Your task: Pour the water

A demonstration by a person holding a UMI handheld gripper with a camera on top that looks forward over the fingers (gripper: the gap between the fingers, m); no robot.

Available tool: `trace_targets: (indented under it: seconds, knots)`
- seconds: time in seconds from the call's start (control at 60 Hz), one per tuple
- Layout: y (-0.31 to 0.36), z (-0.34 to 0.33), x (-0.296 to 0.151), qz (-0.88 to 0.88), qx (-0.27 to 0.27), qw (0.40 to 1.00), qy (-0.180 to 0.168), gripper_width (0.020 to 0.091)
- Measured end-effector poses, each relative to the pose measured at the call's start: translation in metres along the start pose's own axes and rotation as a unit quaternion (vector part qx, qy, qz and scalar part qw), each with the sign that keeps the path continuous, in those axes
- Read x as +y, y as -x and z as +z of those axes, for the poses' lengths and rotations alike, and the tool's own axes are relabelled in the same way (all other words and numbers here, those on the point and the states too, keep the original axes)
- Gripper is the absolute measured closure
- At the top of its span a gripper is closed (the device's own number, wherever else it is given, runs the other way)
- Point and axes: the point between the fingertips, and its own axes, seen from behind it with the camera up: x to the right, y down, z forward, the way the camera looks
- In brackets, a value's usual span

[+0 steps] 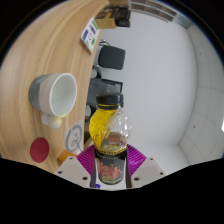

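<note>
Two fingers (84,163) of my claw (110,170) are clamped on a clear bottle (111,135), magenta pads pressing its lower body from both sides, no gap I can see. Bottle holds yellow-orange liquid, darker at the bottom near the pads. Its long axis runs straight ahead along the fingers, away from the claw; the black cap (109,101) is at the far end, pointing forward. Cap looks on.

Left of the claw and a bit ahead: curved wooden table (45,60). On it, left of the bottle's neck and apart from it, a white mug (52,93) with its opening facing my camera. Nearer the claw, on the table's near edge, a red round thing (39,149), can't tell what it is. Between it and the bottle, a small white patterned item (73,134), unclear.

Beyond the cap: a dark office chair (111,60), well apart. Farther still, a shelf or cabinet (118,17) against the wall, blurry. Right of the claw, pale grey floor (165,90).
</note>
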Motion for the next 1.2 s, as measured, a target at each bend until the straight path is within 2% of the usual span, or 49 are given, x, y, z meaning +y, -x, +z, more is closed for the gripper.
trace_targets:
  seconds: [0.067, 0.15, 0.25, 0.317, 0.45, 0.617, 0.767, 0.85, 0.933, 1.017, 1.05, 1.1, 1.117, 1.15, 1.2]
  knots:
    - [-0.012, -0.006, 0.012, 0.140, -0.032, 0.990, -0.005, 0.0703]
    - [-0.022, -0.017, 0.020, 0.323, -0.074, 0.943, -0.021, 0.0701]
    - [-0.033, -0.031, 0.028, 0.494, -0.106, 0.862, -0.033, 0.0702]
    - [-0.027, -0.028, 0.026, 0.586, -0.148, 0.794, -0.061, 0.0701]
    - [0.013, -0.024, 0.034, 0.689, -0.191, 0.697, -0.056, 0.0702]
    - [0.077, -0.021, 0.030, 0.724, -0.221, 0.651, -0.059, 0.0703]
    - [0.129, -0.018, 0.028, 0.722, -0.239, 0.647, -0.047, 0.0682]
    - [0.125, -0.019, 0.031, 0.736, -0.214, 0.639, -0.067, 0.0676]
    - [0.124, -0.018, 0.033, 0.742, -0.211, 0.632, -0.072, 0.0615]
    - [0.127, -0.020, 0.030, 0.738, -0.226, 0.633, -0.061, 0.0550]
    - [0.133, -0.022, 0.032, 0.733, -0.237, 0.635, -0.046, 0.0472]
    - [0.137, -0.026, 0.035, 0.727, -0.247, 0.640, -0.032, 0.0266]
    - [0.136, -0.029, 0.035, 0.725, -0.248, 0.642, -0.028, 0.0230]
    - [0.133, -0.034, 0.039, 0.721, -0.247, 0.647, -0.022, 0.0275]
    - [0.128, -0.044, 0.047, 0.716, -0.241, 0.656, -0.013, 0.0249]
